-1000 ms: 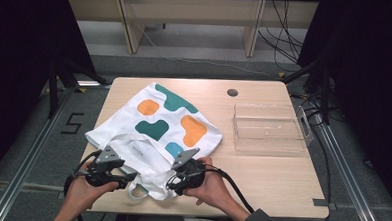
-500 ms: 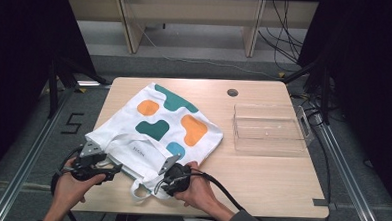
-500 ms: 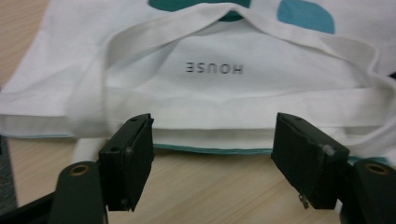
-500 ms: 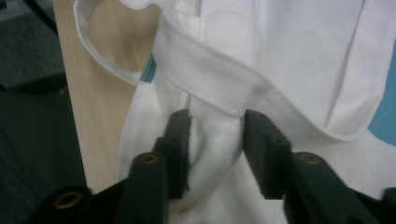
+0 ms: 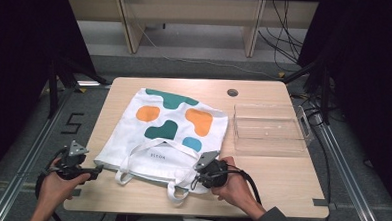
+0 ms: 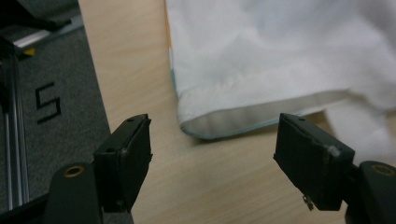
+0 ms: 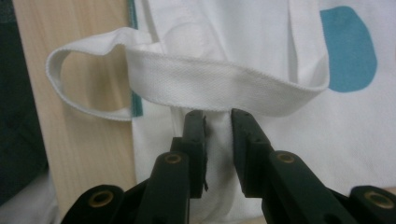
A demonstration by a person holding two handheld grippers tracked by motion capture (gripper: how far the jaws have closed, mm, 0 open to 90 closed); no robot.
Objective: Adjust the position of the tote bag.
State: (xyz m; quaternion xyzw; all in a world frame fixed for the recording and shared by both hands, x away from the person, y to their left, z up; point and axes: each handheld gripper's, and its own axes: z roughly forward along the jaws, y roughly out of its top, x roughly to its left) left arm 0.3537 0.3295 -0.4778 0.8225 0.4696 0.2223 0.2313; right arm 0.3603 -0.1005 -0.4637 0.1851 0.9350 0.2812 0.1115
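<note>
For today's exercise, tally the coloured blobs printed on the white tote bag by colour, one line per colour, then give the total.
On the tote bag:
Dark green blobs: 2
Orange blobs: 2
Light blue blobs: 1
Total: 5

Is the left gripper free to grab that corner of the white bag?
Probably yes: the left gripper is open, the tote bag corner lies just ahead between its fingers, with bare table between.

Tote bag (image 5: 168,134) on table (image 5: 281,179), clear tray (image 5: 269,129) just right.
</note>
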